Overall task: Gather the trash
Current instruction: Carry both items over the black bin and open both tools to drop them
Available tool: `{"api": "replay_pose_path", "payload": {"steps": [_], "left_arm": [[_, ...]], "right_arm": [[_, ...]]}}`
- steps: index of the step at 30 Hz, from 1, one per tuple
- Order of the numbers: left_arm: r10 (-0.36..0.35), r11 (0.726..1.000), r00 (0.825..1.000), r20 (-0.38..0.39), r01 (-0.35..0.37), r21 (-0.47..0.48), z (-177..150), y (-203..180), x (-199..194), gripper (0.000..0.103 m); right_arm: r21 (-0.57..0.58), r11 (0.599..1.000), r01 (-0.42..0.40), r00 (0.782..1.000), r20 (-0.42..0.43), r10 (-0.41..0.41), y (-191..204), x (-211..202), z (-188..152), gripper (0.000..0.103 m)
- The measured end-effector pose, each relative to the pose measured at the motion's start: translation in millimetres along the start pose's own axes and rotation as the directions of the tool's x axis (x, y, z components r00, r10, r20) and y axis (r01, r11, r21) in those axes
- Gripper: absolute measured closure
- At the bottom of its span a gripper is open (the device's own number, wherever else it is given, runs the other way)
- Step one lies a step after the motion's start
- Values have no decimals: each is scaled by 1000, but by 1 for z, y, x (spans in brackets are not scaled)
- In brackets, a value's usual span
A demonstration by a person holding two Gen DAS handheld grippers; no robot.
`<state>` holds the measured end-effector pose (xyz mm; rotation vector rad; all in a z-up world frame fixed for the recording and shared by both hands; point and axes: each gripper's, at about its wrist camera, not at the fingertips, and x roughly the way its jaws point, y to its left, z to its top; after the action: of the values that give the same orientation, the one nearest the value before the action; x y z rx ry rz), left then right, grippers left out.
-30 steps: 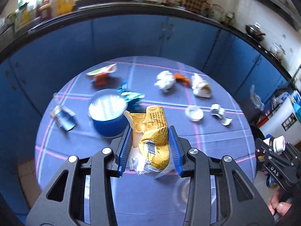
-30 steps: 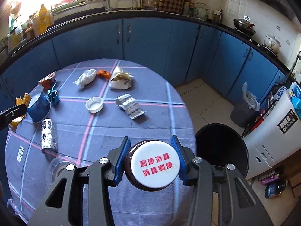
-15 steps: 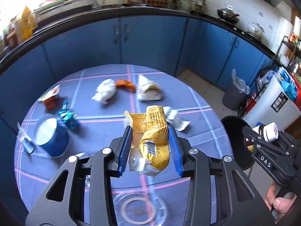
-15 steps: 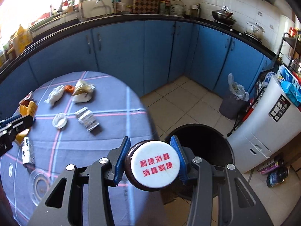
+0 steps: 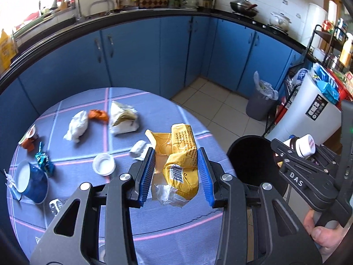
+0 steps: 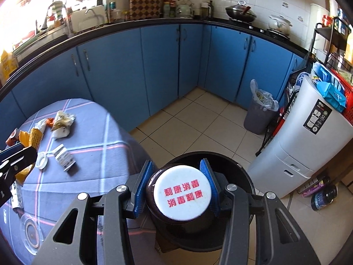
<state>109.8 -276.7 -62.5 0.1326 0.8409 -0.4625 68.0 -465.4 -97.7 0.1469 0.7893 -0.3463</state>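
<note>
Item 1, far left of the surface [image 5: 167, 225]: blue cup [image 5: 30, 182], teal foil wrapper [image 5: 45, 162] touching its rim, an orange-and-white packet [image 5: 29, 137] beyond. All uncollected.

Item 2, middle of the surface: white lid [image 5: 103, 164], crumpled white tissue [image 5: 77, 126], orange scrap [image 5: 98, 115], torn white bag [image 5: 123, 119], small crumpled carton [image 5: 139, 152]. Lying loose, apart from my fingers.

Item 3, left gripper [image 5: 176, 172]: fingers [image 5: 147, 172] clamped on a yellow wrapper [image 5: 183, 159]. Its long axis runs away from me, in line with the fingers, and a torn white end hangs below. It hangs above the surface near the right-hand edge.

Item 4, black bin [image 5: 251, 161]: open mouth, on the floor just beside the surface. It lies to the right of the yellow wrapper. This is the relation the next move turns on, in my judgement: a short carry rightward past the surface's edge should bring the wrapper over the bin.

Item 5, right gripper [image 6: 178, 192]: fingers [image 6: 142, 185] clamped on a brown bottle [image 6: 154, 205] with a white cap [image 6: 183, 192], cap facing the camera. The bottle sits directly over the black bin's mouth, so this hand is the nearer; I judge it ready to drop first.

Item 6, obstruction: the right gripper [image 5: 295, 176] and the person's hand [image 5: 320, 231] occupy the bin's near right side; I would bring the left one in from the surface side.

Item 7, further right: grey lined bin [image 6: 260, 114] and white appliance [image 6: 308, 145], well apart, not in the way.
</note>
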Motion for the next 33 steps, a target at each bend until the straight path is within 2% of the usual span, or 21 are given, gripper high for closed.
{"api": "replay_pose_path", "payload": {"steps": [8,23,33], "left_arm": [[2,1000,1000,10,-2,29,5,-21,1,63],[-7,998,1000,5,7,55,4,-38,1,63],[-78,989,997,-4,78,126,15,-82,11,62]], "right_arm": [[41,999,9,1000,18,-9,-20,5,4,59],[58,998,16,999,48,-19,-29,-4,6,59],[102,993,58,996,56,-64,-56,-13,2,59]]}}
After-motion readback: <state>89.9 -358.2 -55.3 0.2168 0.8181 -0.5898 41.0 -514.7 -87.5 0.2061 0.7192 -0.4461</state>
